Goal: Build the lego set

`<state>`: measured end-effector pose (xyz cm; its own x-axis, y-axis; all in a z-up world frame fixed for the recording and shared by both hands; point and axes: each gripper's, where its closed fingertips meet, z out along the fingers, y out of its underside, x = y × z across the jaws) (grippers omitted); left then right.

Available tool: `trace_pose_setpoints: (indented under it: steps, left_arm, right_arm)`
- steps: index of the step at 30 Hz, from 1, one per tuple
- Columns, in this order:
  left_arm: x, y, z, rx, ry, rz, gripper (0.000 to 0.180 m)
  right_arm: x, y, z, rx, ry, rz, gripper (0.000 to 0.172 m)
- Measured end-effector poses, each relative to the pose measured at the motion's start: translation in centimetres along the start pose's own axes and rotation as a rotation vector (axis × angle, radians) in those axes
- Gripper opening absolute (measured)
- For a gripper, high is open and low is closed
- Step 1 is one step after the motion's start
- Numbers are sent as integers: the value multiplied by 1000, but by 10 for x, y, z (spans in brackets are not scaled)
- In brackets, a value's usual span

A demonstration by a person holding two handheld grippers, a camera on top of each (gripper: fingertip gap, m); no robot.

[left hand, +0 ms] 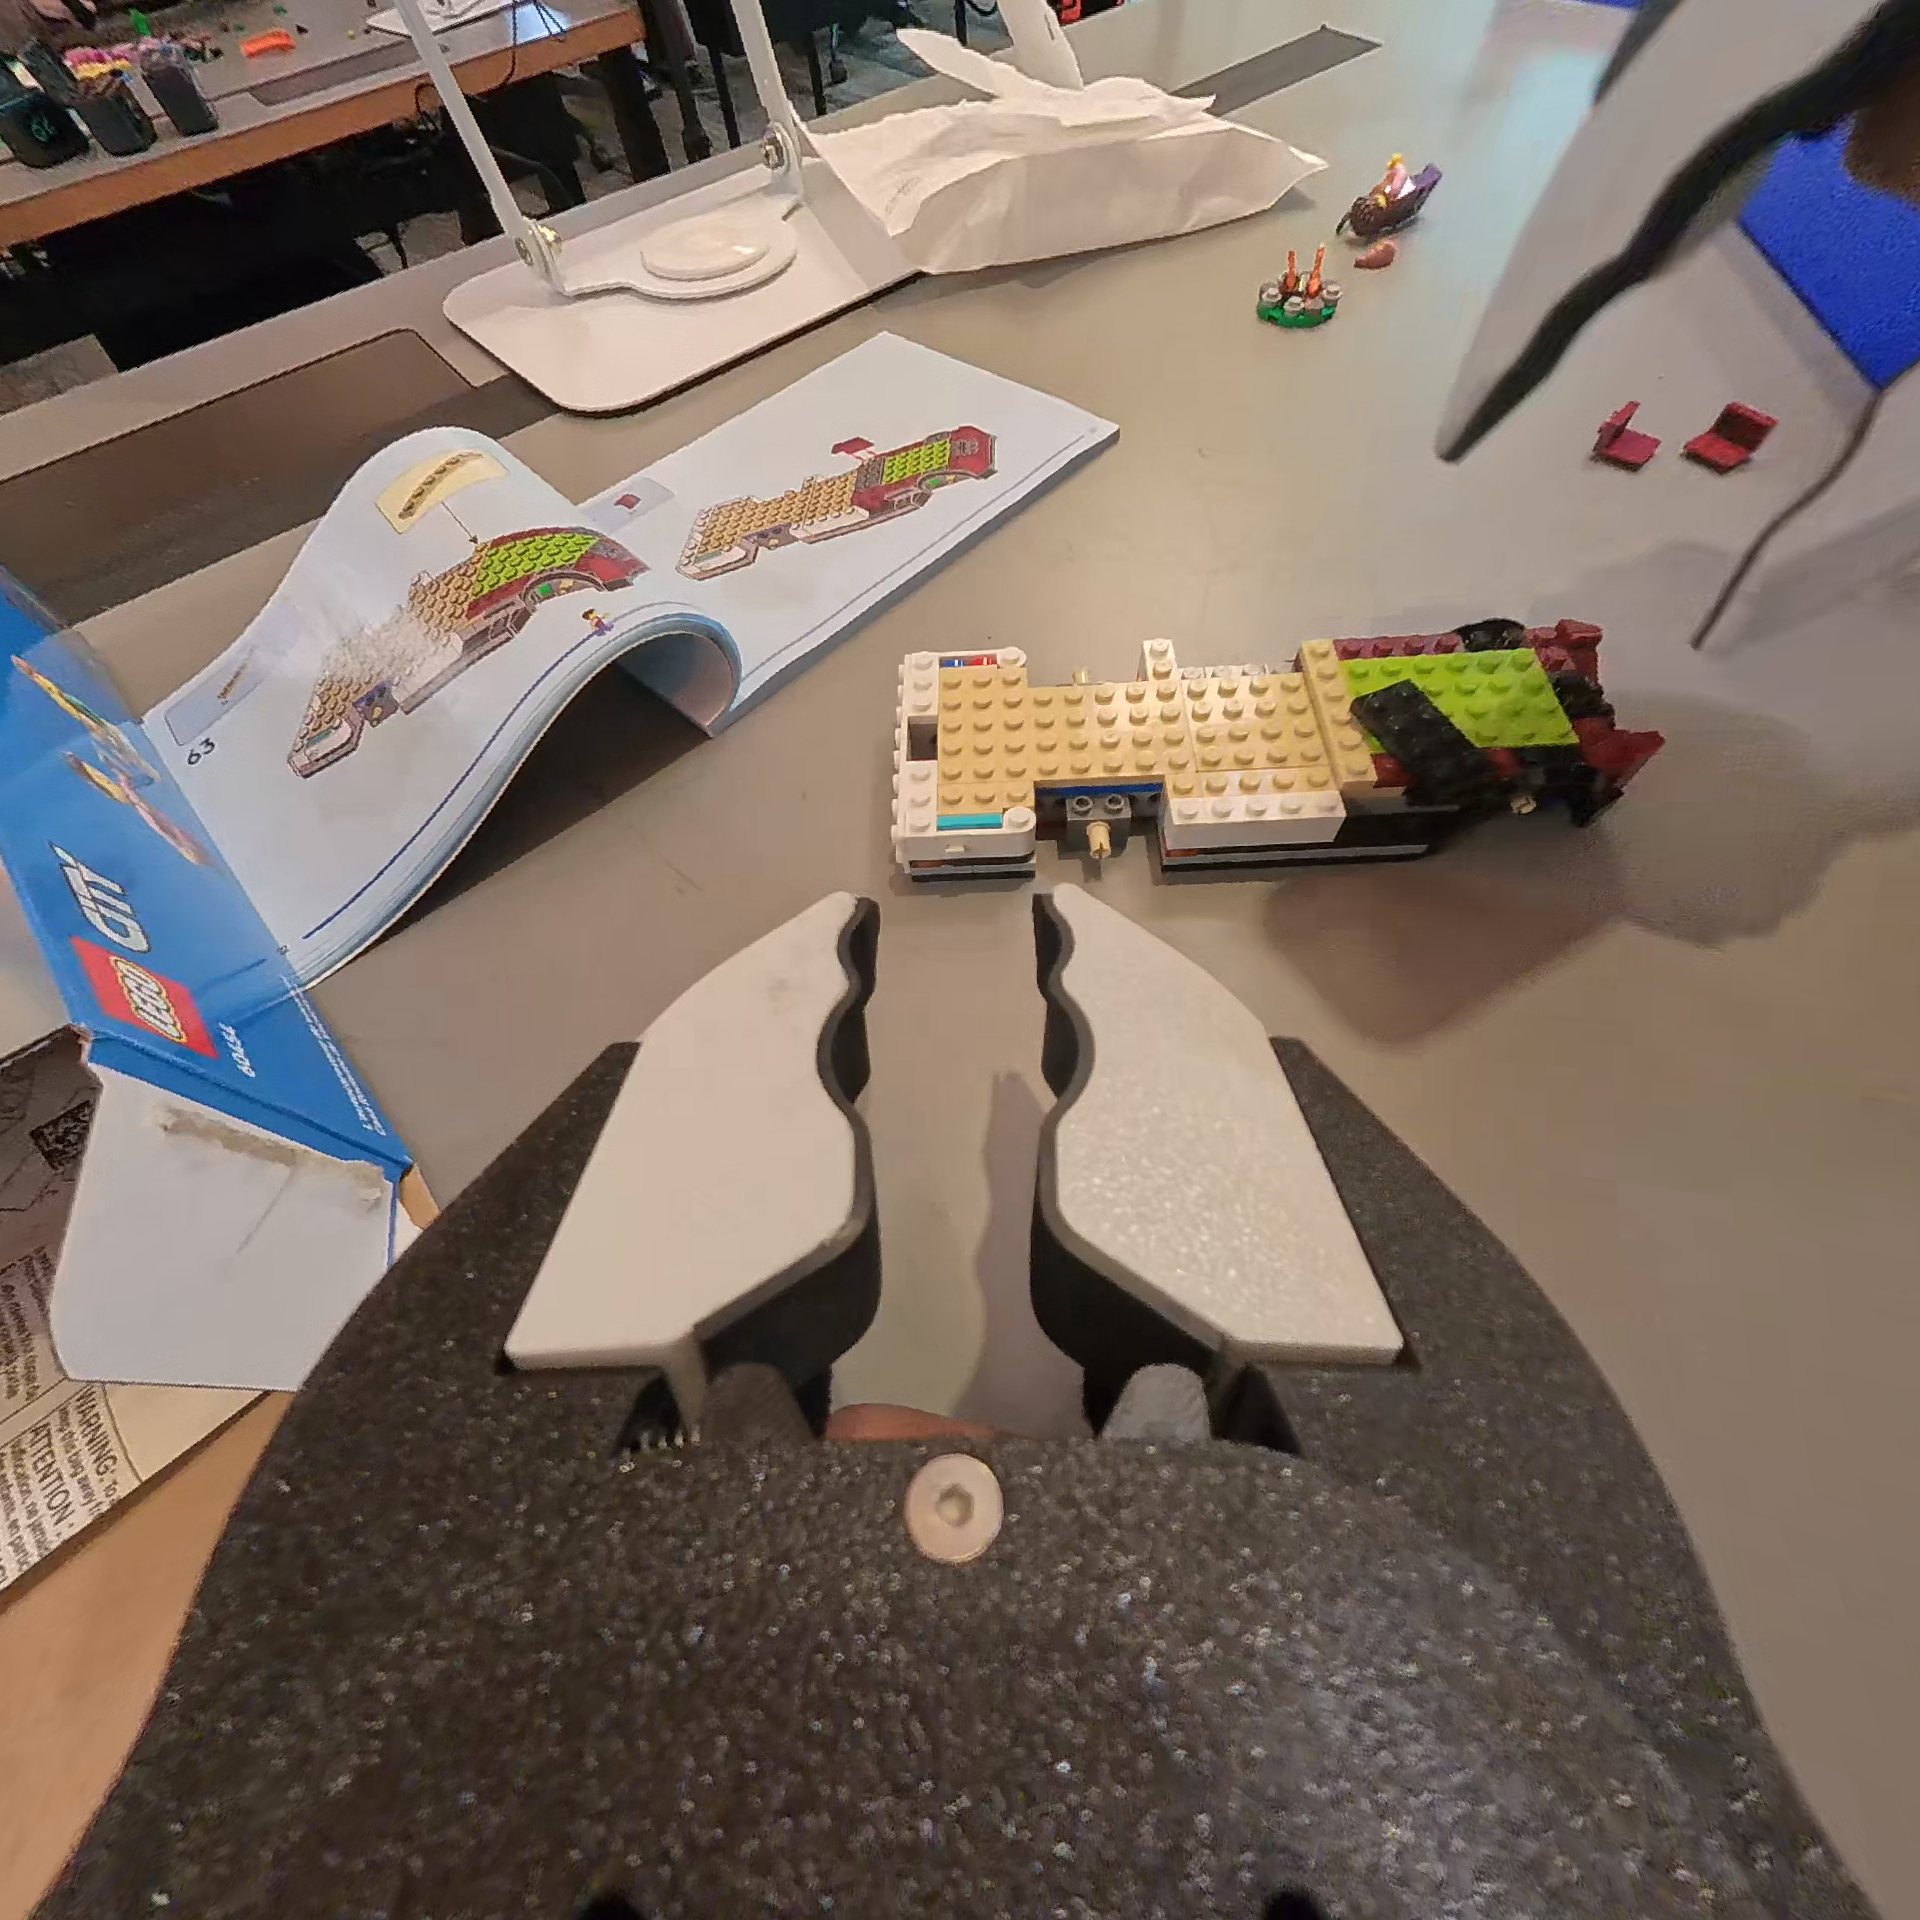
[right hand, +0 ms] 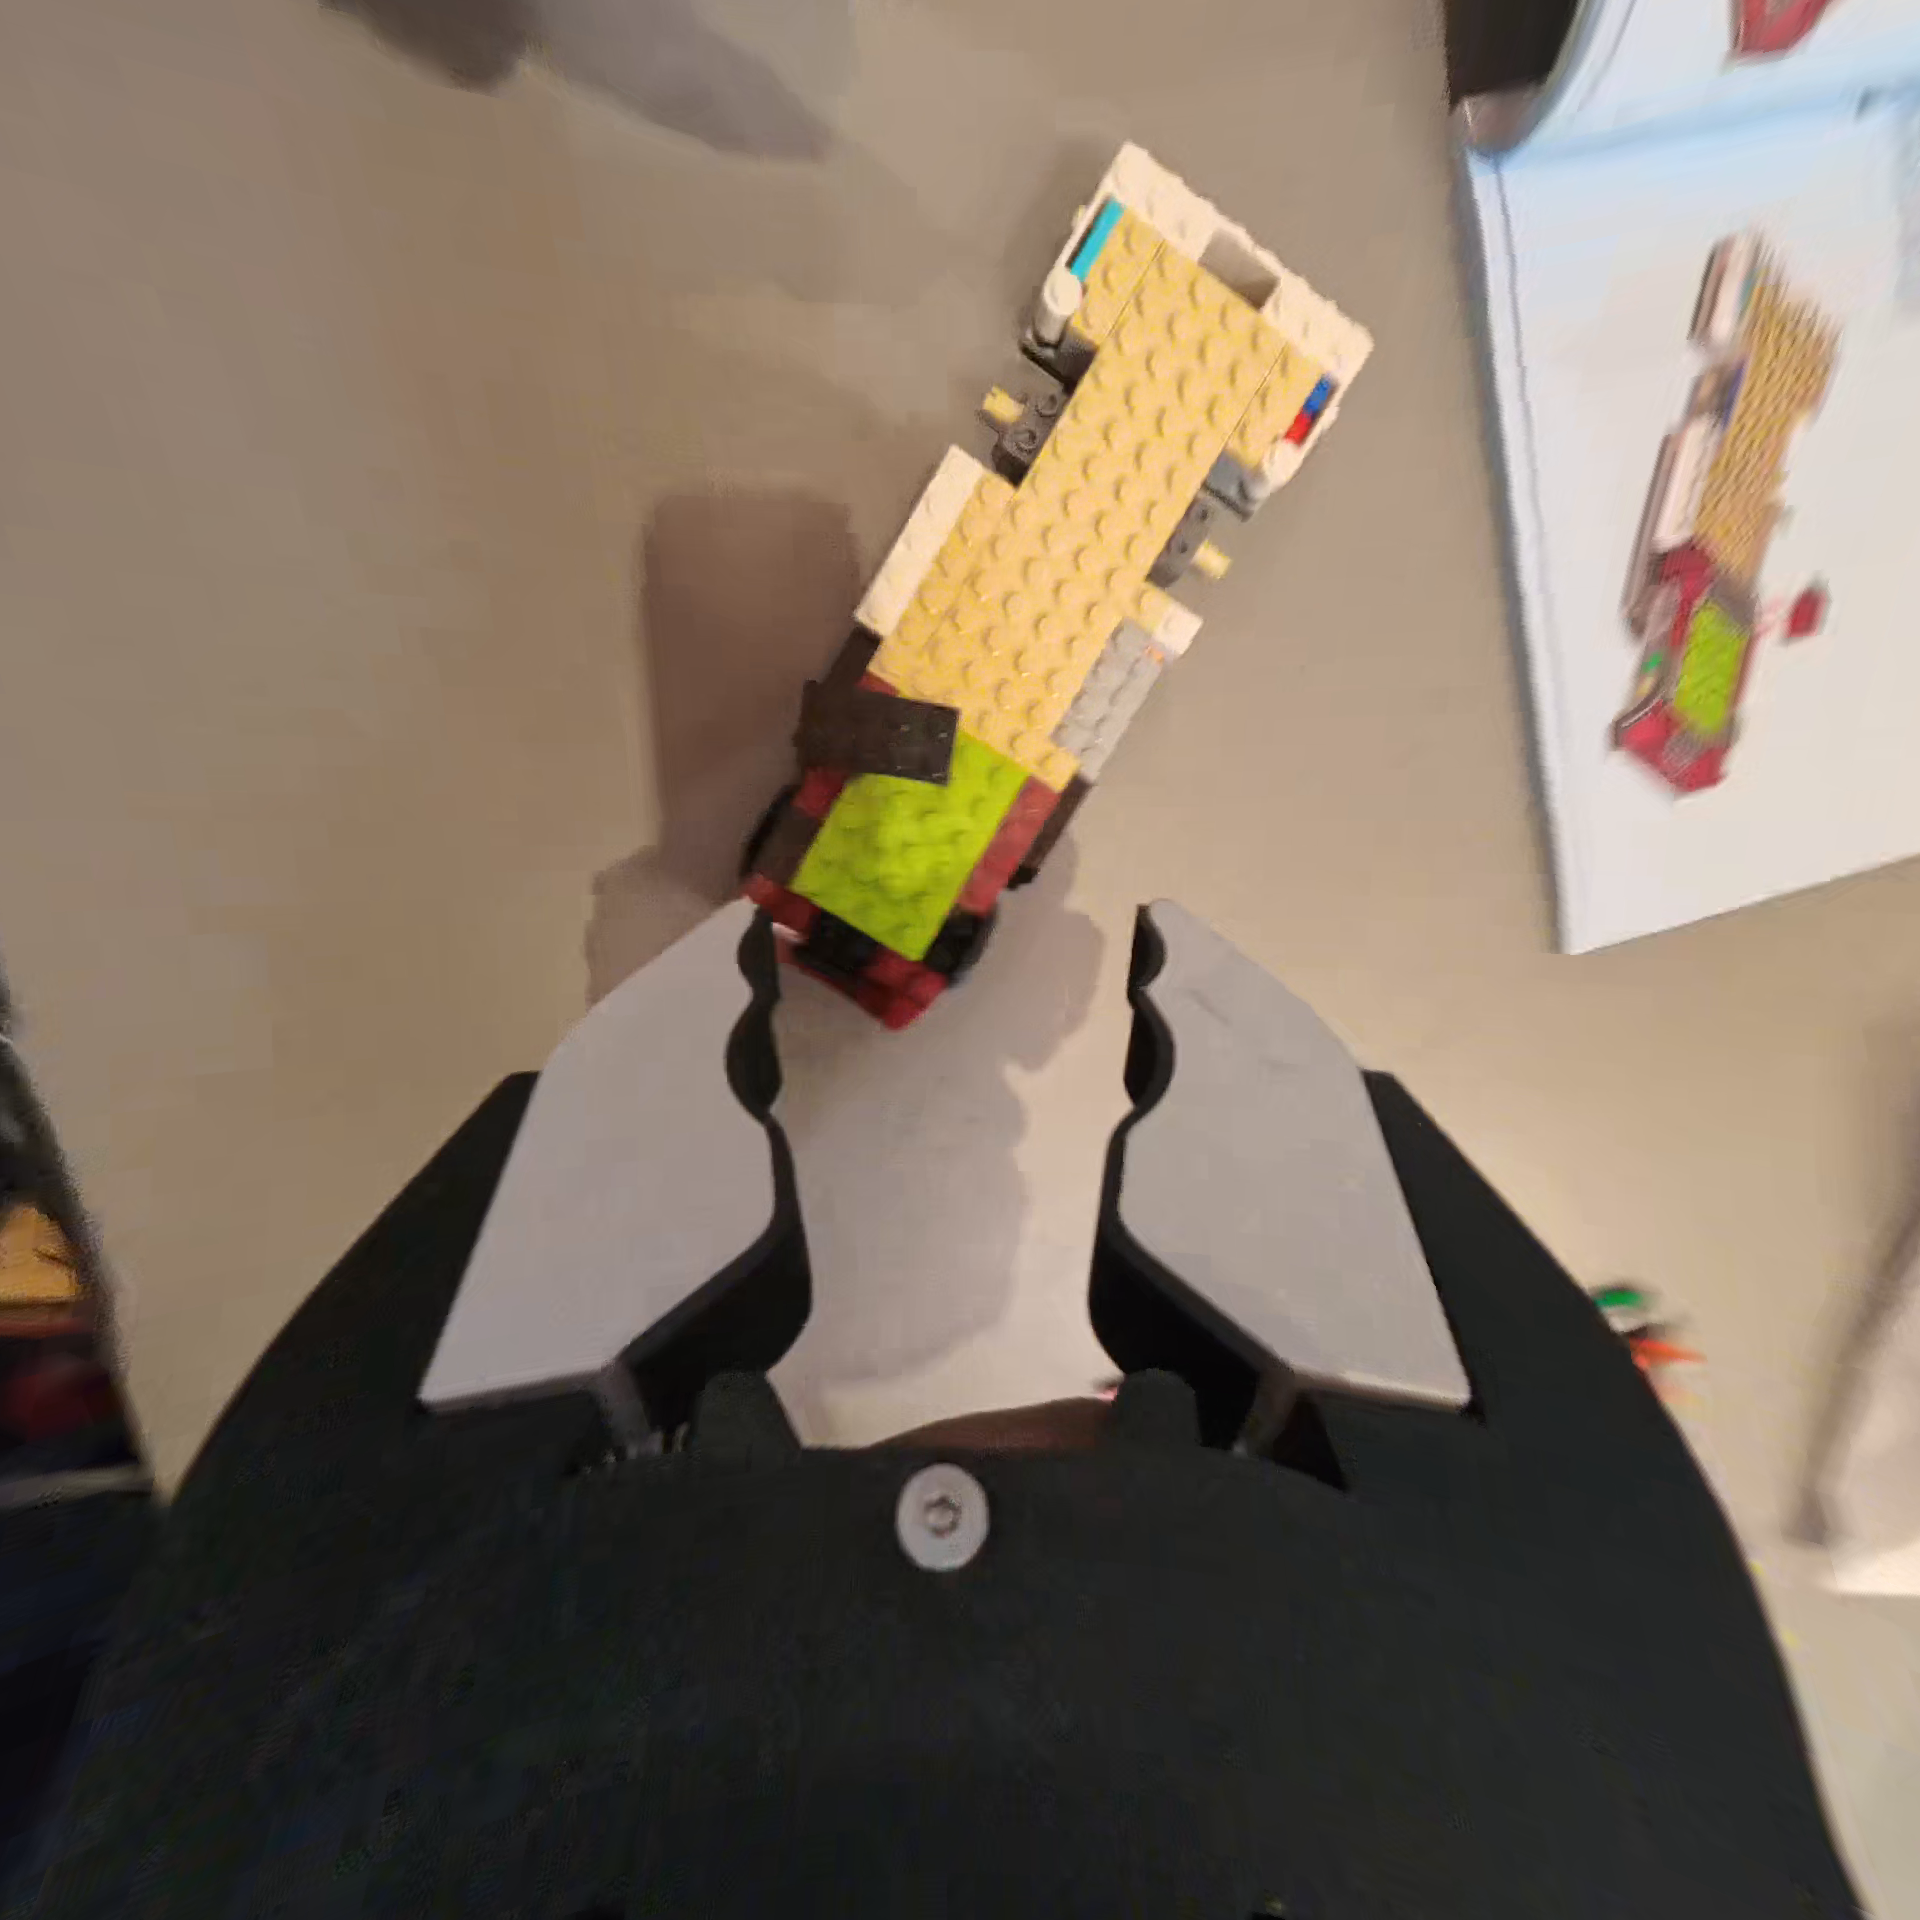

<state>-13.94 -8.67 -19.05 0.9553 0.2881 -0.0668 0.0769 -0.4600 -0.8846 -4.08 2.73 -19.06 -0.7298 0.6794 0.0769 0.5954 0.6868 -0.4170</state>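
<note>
A long brick model (left hand: pixel 1195 727) lies on the grey table, with a tan studded top, white sides and a dark red end with a lime green plate (left hand: pixel 1455 691). A black plate (left hand: pixel 1429 727) lies askew across the green plate. My left gripper (left hand: pixel 954 904) is open and empty, just short of the model's white end. My right gripper (right hand: pixel 951 920) is open wide and empty, hovering over the model's (right hand: pixel 1101 499) dark red end; the black plate (right hand: pixel 883 743) sits beyond its left finger. Its blurred finger (left hand: pixel 1662 208) shows at the upper right of the left wrist view.
An open instruction booklet (left hand: pixel 644 582) lies left of the model, with a blue box (left hand: pixel 156 935) at the left edge. A white lamp base (left hand: pixel 665 301) and white paper bag (left hand: pixel 1039 156) stand behind. Two dark red pieces (left hand: pixel 1683 436) and a small green build (left hand: pixel 1299 291) lie at the right.
</note>
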Motion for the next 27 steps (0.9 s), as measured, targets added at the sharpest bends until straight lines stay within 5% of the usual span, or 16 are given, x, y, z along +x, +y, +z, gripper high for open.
trace_pose_setpoints:
  steps: [7,27]
  left_arm:
    - [4,-1,1,4,9,9,29]
    - [6,0,0,5,13,13,29]
  right_arm:
    - [-10,-4,23,120,89,250,78]
    - [-6,7,47,32,134,255,64]
